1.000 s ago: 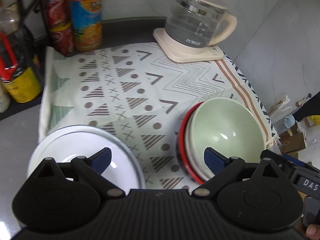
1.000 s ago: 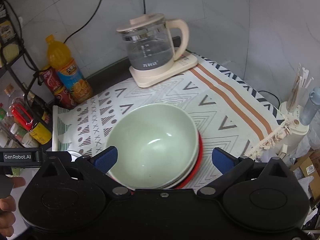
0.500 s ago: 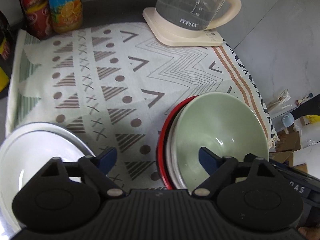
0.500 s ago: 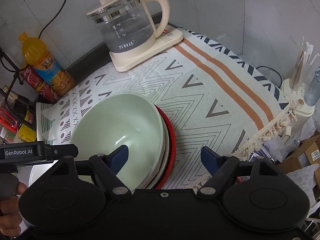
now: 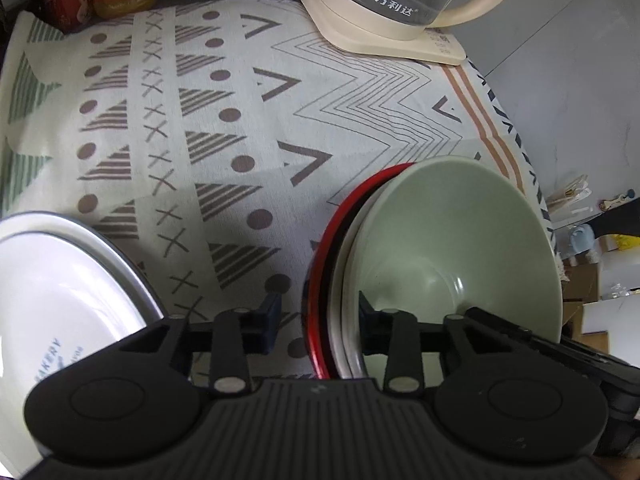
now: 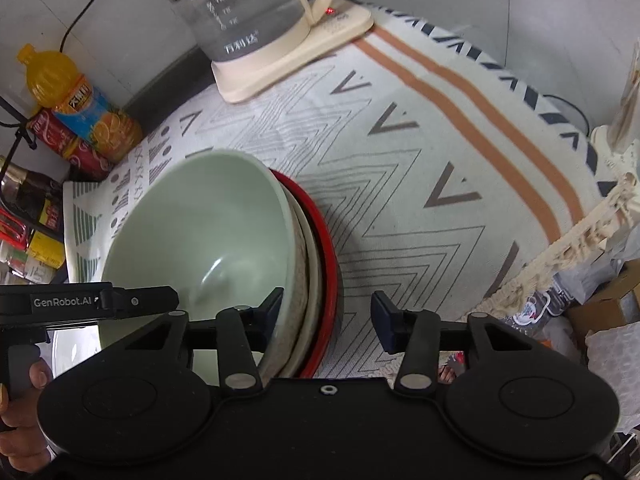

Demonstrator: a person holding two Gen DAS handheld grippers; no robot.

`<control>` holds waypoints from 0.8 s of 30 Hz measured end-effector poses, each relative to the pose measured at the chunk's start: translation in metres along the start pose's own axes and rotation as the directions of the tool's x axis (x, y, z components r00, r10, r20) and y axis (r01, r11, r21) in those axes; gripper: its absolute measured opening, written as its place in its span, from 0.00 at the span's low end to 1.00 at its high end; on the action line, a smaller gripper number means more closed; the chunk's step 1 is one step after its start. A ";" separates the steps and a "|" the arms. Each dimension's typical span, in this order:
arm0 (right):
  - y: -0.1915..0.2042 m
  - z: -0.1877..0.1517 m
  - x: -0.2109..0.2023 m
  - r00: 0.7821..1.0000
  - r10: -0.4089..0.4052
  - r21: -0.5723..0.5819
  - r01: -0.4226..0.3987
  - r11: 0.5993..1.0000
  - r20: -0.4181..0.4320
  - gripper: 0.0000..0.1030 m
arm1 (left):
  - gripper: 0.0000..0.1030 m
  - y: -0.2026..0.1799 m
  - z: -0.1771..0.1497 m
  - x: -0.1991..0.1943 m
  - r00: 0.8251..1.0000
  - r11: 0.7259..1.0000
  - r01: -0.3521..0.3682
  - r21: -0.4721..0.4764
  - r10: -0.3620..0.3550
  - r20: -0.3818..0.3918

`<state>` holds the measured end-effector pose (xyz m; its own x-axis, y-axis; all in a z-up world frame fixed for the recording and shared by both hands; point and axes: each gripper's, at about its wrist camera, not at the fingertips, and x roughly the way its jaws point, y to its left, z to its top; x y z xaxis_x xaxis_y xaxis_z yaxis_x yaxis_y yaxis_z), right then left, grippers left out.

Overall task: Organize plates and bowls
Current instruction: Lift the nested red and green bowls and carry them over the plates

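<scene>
Nested stack: green bowl point(image 5: 460, 240) in cream bowl point(image 6: 310, 248), red bowl point(image 5: 320, 264); rigid, glazed, slick, breakable. Left gripper point(image 5: 318, 320), right gripper point(image 6: 326, 316) both spread, straddling opposite rims; pinch rims, lift level

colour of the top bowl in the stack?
Pale green bowl; clearest in the right wrist view.

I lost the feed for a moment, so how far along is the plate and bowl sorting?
Done: the green bowl is nested in a cream bowl and a red one. In hand: the left gripper and right gripper each straddle opposite rims of that stack, jaws open, nothing clamped. Left: the white plate sits apart.
</scene>
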<state>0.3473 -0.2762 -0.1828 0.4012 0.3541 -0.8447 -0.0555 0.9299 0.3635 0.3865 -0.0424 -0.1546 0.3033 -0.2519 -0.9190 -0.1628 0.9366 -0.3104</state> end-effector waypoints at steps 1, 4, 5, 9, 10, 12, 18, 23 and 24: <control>-0.001 0.000 0.002 1.000 0.012 0.003 -0.012 1.000 -0.005 0.38 | 0.27 0.000 0.000 0.001 1.000 1.000 0.013 -0.003 -0.013 -0.004; 0.001 0.001 0.007 1.000 0.024 -0.007 -0.024 1.000 -0.019 0.33 | 0.26 -0.001 -0.001 0.002 1.000 1.000 0.017 -0.008 -0.017 -0.003; 0.003 0.001 0.008 1.000 0.015 -0.017 -0.016 1.000 -0.020 0.32 | 0.25 0.000 -0.001 0.001 1.000 1.000 0.019 -0.013 -0.019 -0.001; 0.004 0.002 0.007 1.000 0.002 -0.023 -0.002 1.000 -0.018 0.26 | 0.25 -0.001 -0.005 -0.003 1.000 1.000 0.016 0.007 -0.016 0.007; 0.002 0.001 0.007 1.000 0.007 -0.020 -0.008 1.000 -0.017 0.26 | 0.25 0.000 -0.006 -0.004 1.000 1.000 0.017 0.007 -0.018 0.010; 0.004 0.000 0.004 1.000 0.008 -0.034 -0.008 0.999 -0.011 0.25 | 0.25 0.000 -0.007 -0.009 1.000 1.000 0.018 0.012 -0.018 0.023; 0.012 -0.003 -0.005 1.000 0.015 -0.044 -0.015 0.999 0.014 0.25 | 0.25 0.007 -0.006 -0.028 0.998 1.000 0.026 0.013 -0.027 0.065; 0.026 -0.002 -0.015 0.999 0.023 -0.062 -0.020 0.998 0.041 0.25 | 0.25 0.015 -0.006 -0.043 0.995 0.999 0.033 0.010 -0.034 0.092; 0.029 -0.002 -0.017 0.999 0.024 -0.065 -0.021 0.998 0.047 0.25 | 0.25 0.017 -0.006 -0.046 0.995 0.999 0.035 0.007 -0.035 0.098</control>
<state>0.3372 -0.2554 -0.1590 0.4424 0.3717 -0.8161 -0.1232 0.9266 0.3552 0.3643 -0.0160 -0.1187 0.3995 -0.2597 -0.8792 -0.1455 0.9289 -0.3405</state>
